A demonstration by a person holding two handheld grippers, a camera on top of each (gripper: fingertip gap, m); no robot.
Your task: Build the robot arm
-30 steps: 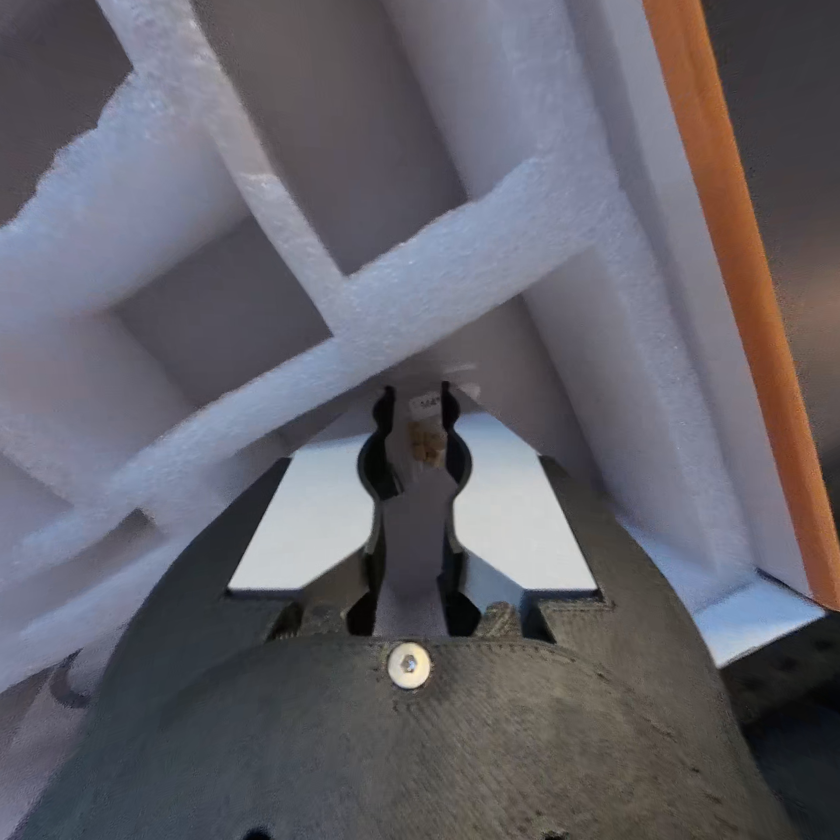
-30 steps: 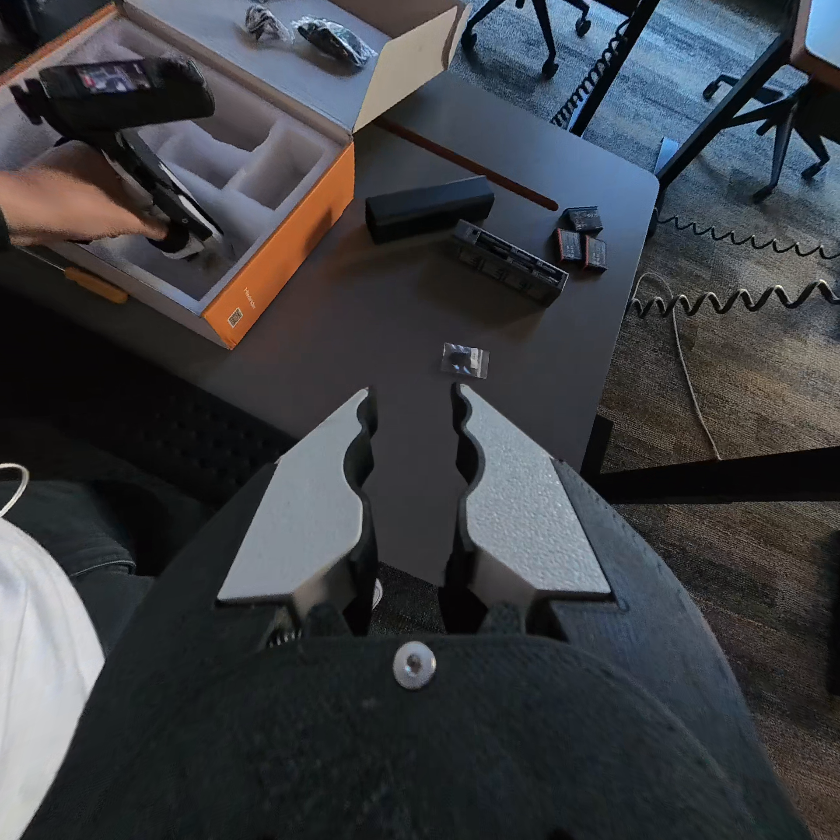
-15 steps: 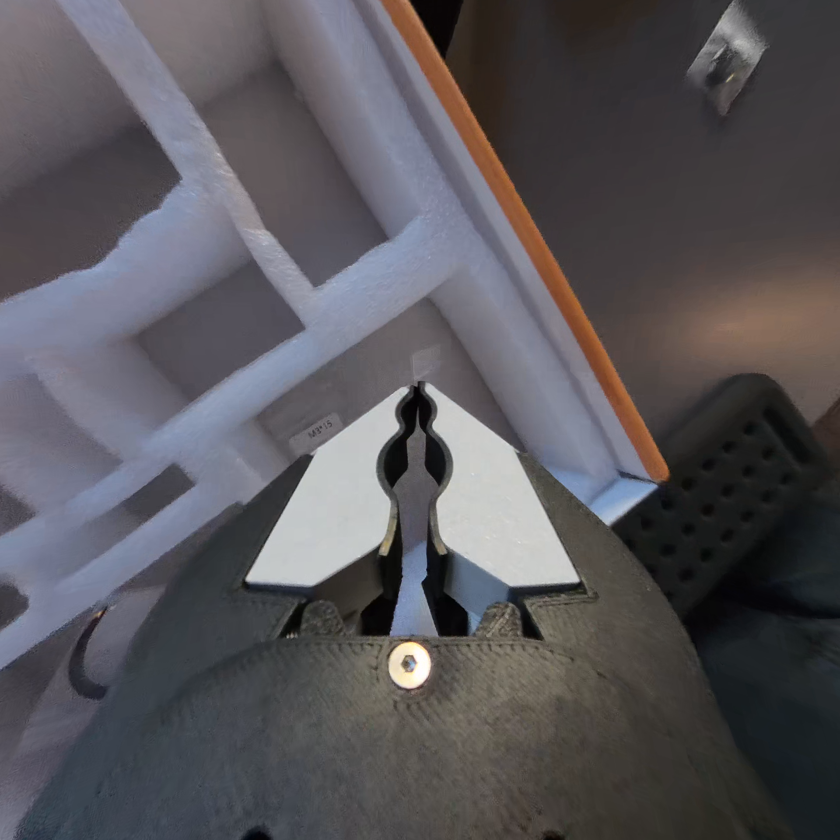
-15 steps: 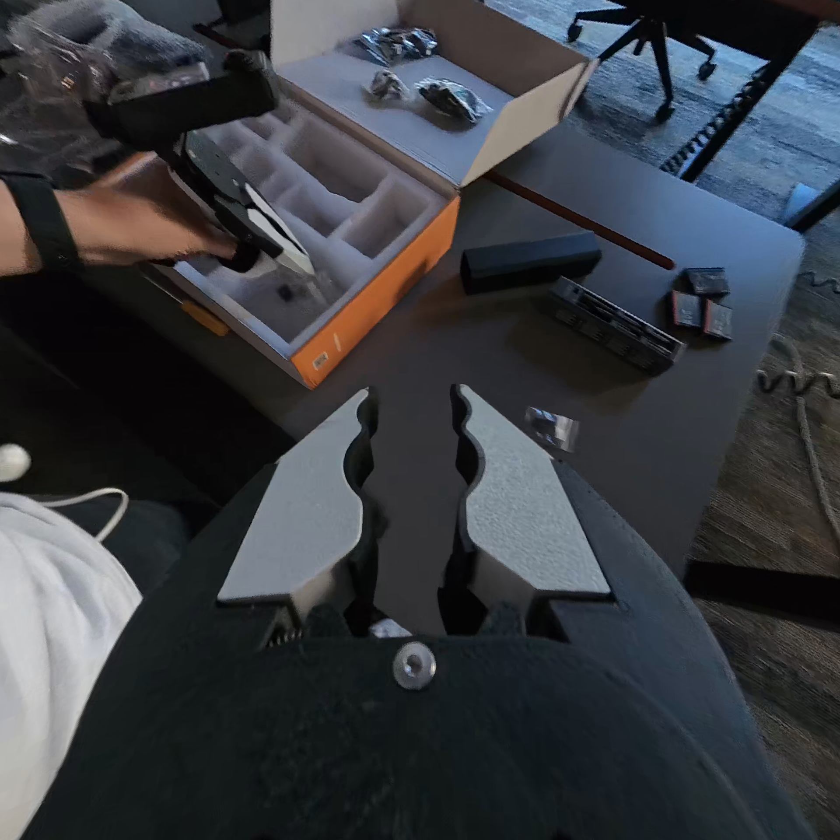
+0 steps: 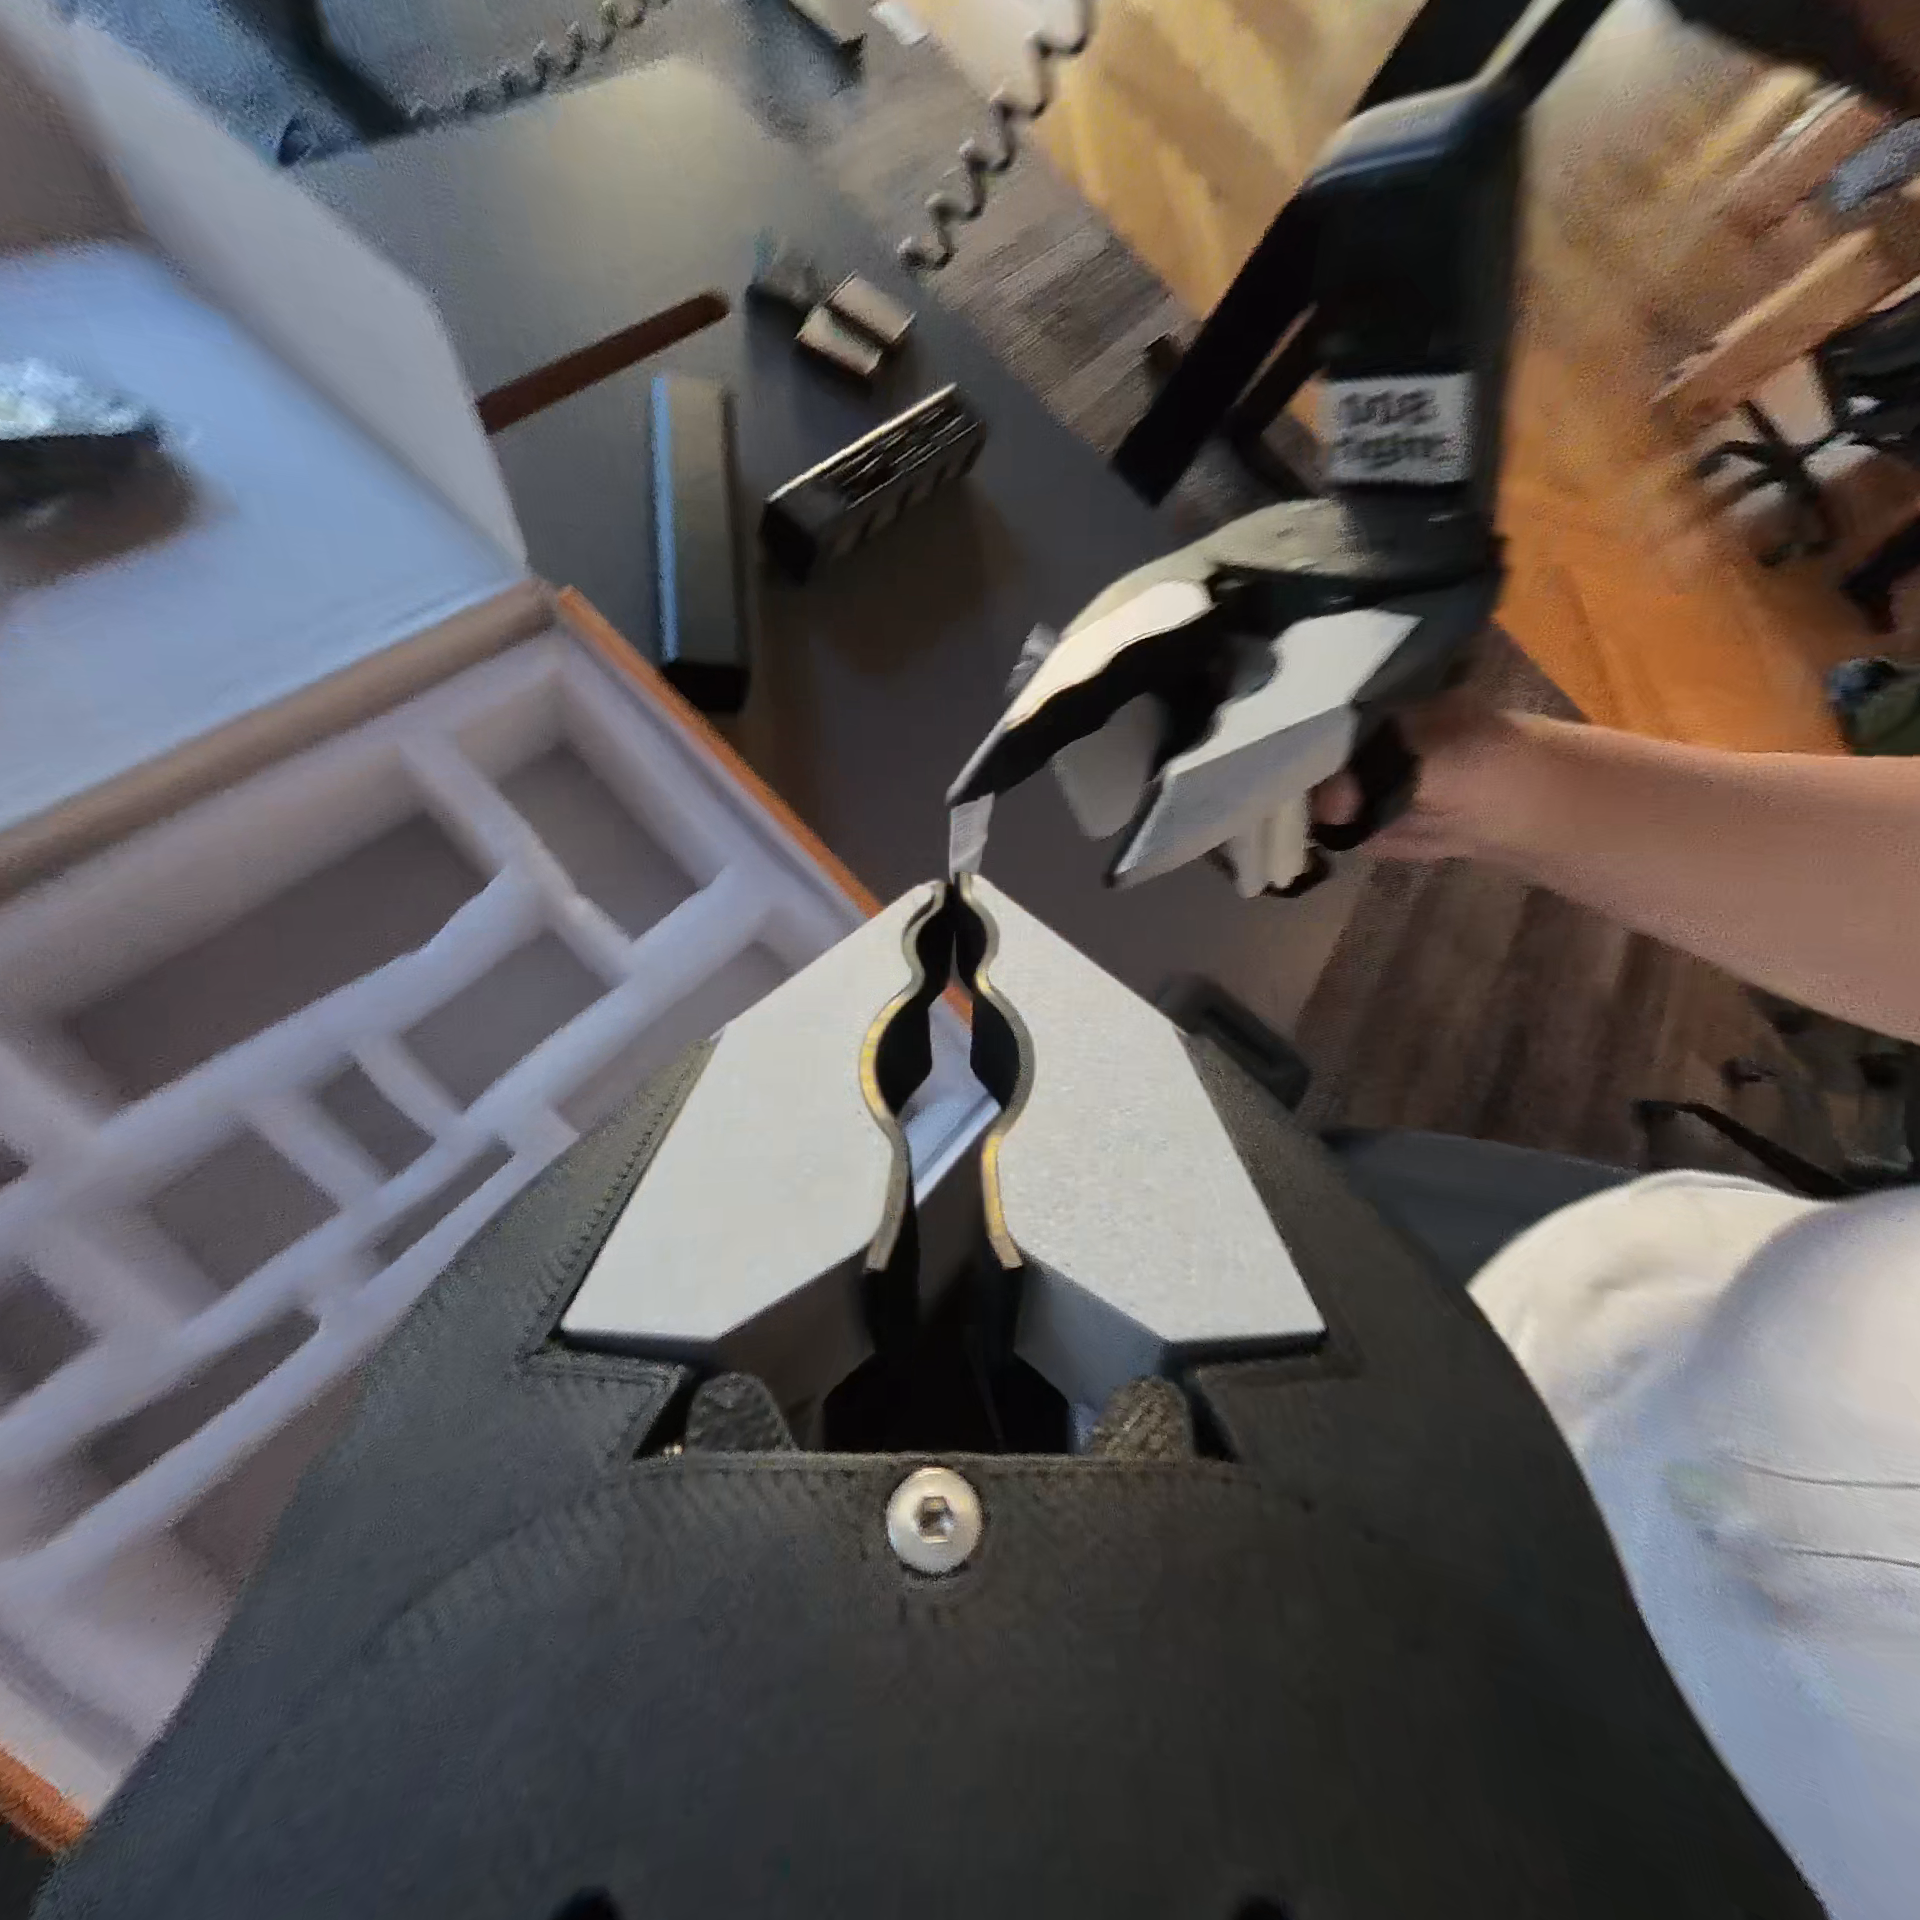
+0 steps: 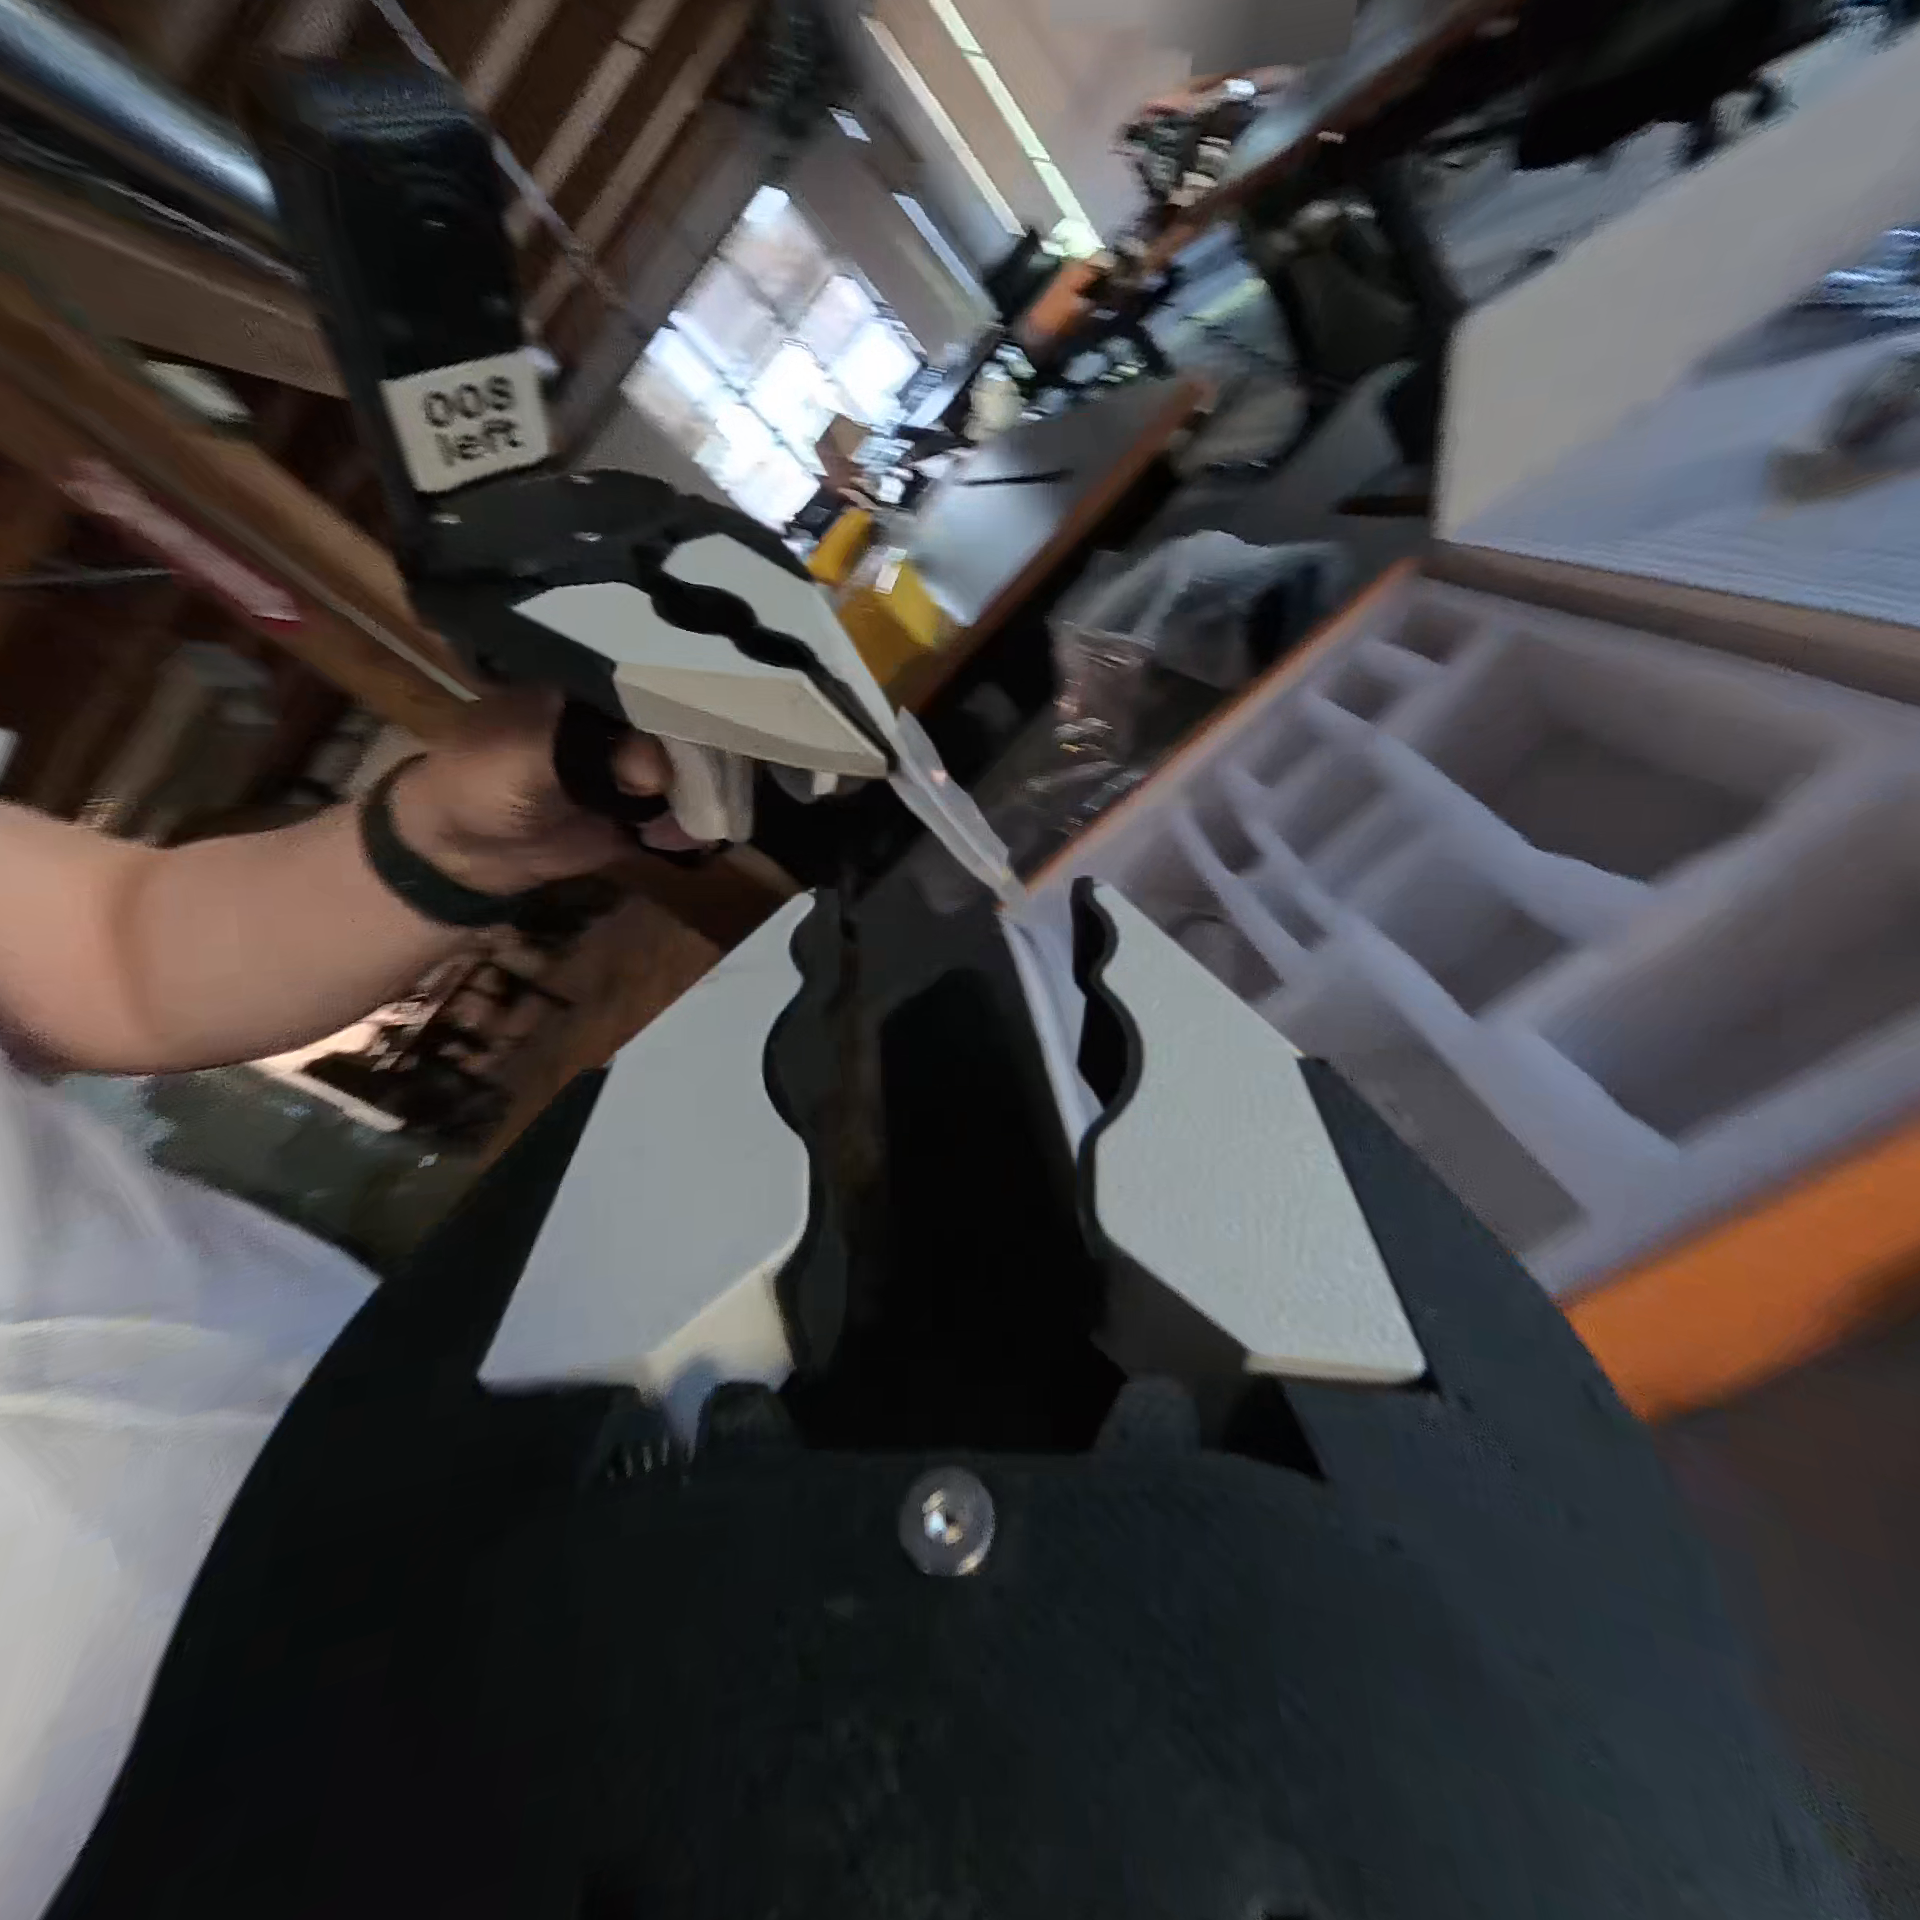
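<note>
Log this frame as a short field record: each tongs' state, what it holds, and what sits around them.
left tongs: shut on small clear bag
right tongs: open, tips beside the bag's free end
bag position: hangs in the air between both tongs
below: orange box with white foam insert
table: black bar, ribbed black block

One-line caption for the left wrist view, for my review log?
Left gripper shut on a small clear bag, raised beside the foam-lined orange box, with the open right gripper meeting the bag.
</note>
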